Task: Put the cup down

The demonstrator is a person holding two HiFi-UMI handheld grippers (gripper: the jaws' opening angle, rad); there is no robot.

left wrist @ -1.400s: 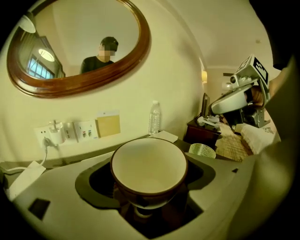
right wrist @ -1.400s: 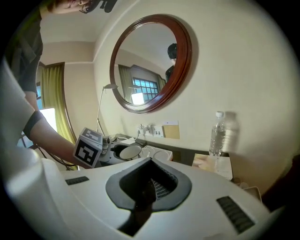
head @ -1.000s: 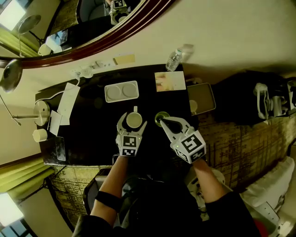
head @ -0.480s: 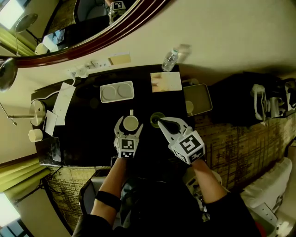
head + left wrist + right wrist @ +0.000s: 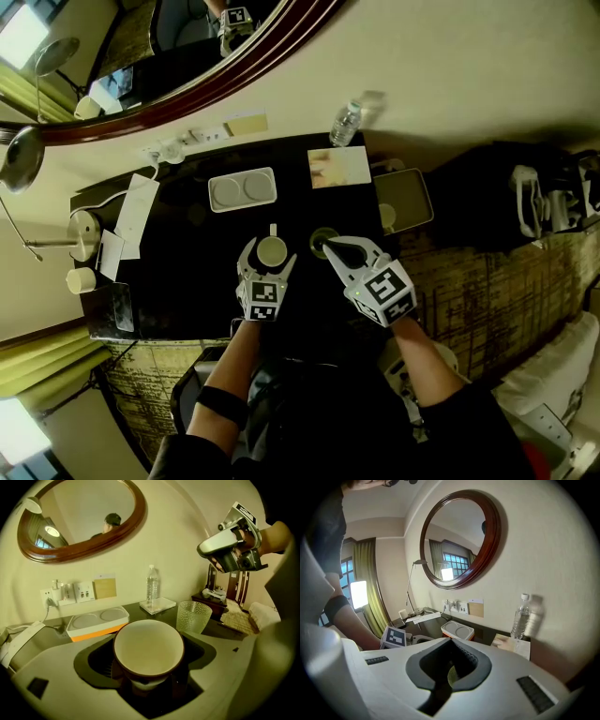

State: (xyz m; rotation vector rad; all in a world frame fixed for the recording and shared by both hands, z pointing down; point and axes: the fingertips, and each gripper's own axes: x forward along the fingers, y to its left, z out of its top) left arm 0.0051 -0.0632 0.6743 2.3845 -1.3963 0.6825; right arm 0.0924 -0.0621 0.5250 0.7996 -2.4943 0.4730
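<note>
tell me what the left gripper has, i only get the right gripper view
Observer: A white cup with a dark rim sits between the left gripper's jaws. They have just been opening a little, and the pads look to be on its sides.
Operator: what's that greenish bit under my jaws
Observer: A clear textured glass standing on the black table, right of the cup. The shut right gripper hangs above it, not touching.
Operator: which way is the cup handle
Observer: It points away from the person, toward the white tray near the wall.
</note>
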